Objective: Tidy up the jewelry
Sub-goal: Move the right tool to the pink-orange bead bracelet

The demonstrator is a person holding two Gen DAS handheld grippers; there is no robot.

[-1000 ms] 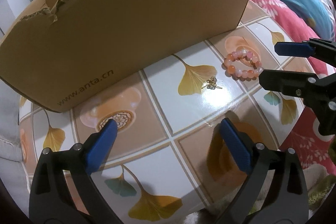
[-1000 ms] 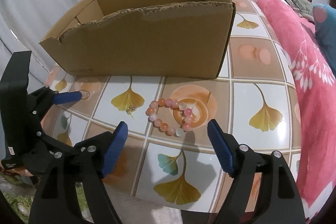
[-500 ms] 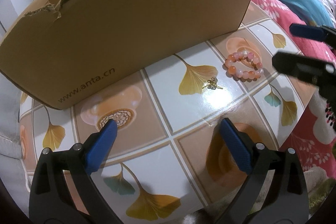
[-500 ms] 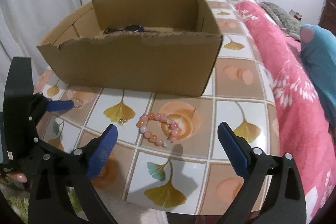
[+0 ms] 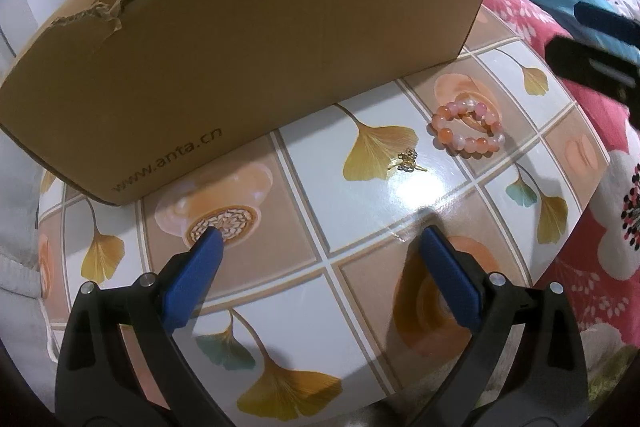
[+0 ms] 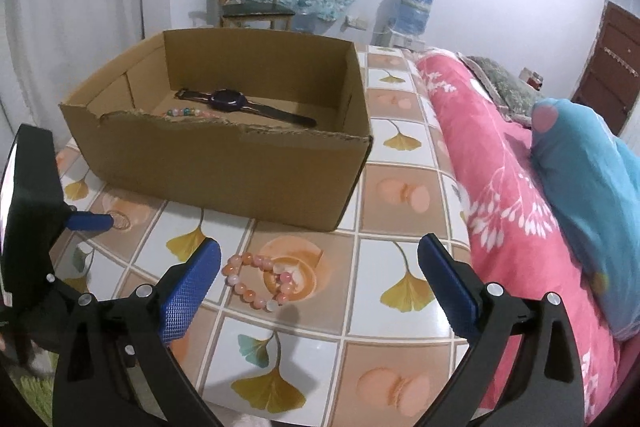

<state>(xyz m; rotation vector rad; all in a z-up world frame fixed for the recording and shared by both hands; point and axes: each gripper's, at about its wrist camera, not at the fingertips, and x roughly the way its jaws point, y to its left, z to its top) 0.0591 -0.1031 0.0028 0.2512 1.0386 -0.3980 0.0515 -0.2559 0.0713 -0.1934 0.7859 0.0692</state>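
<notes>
The right gripper [image 6: 319,269] has lifted back, its jaws just opened wide and empty, leaving the pink bead bracelet [image 6: 256,281] on the table [image 6: 396,187] before the cardboard box [image 6: 224,171], probably awaiting regrasp; the left gripper [image 5: 320,261] hovers spread.

Open top on the cardboard box [image 6: 224,163], reachable from above; inside, a watch [image 6: 228,101] and a bead string [image 6: 188,113] near its torn front wall. In front of the box, bare tabletop [image 5: 360,227], except a pink bracelet [image 5: 466,129] and a small gold piece [image 5: 408,161]. Right of the box, a pink blanket [image 6: 500,187] along the table edge.
</notes>
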